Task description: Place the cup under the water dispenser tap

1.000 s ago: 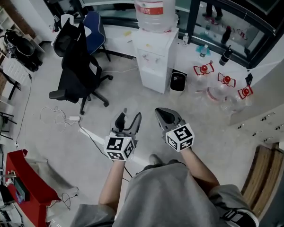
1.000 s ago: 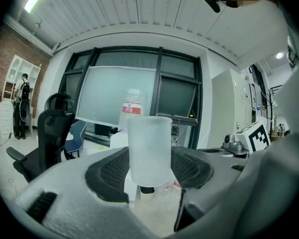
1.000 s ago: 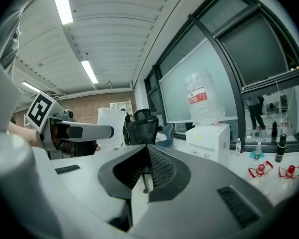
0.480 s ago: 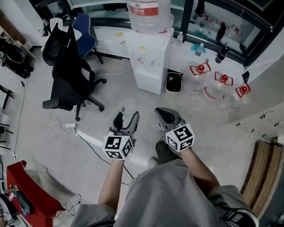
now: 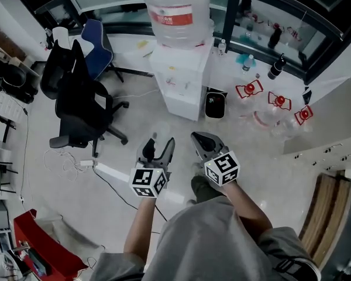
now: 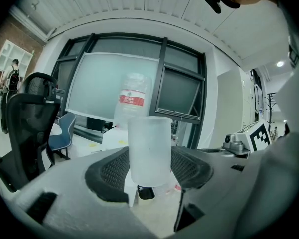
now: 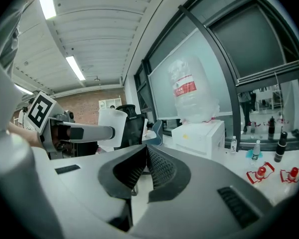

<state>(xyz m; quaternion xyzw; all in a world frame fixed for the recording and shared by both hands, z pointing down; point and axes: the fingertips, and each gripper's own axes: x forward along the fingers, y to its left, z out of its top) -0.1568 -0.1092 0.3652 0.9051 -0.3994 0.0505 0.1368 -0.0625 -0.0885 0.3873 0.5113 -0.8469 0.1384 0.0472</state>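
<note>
Translucent plastic, the cup (image 6: 149, 151) stands upright between the fingers (image 6: 111, 171) of the left gripper (image 5: 158, 146), which press on its sides and carry it above the floor (image 5: 251, 151). Just beside it, the right gripper (image 5: 202, 140) has its fingers (image 7: 163, 169) closed together on nothing (their ribbed pads meet). Farther off stands the white water dispenser (image 5: 178, 81), well apart from the cup, with a large clear bottle (image 5: 175, 10) upended on top. A black office chair (image 5: 76, 104) stands to its left.
</note>
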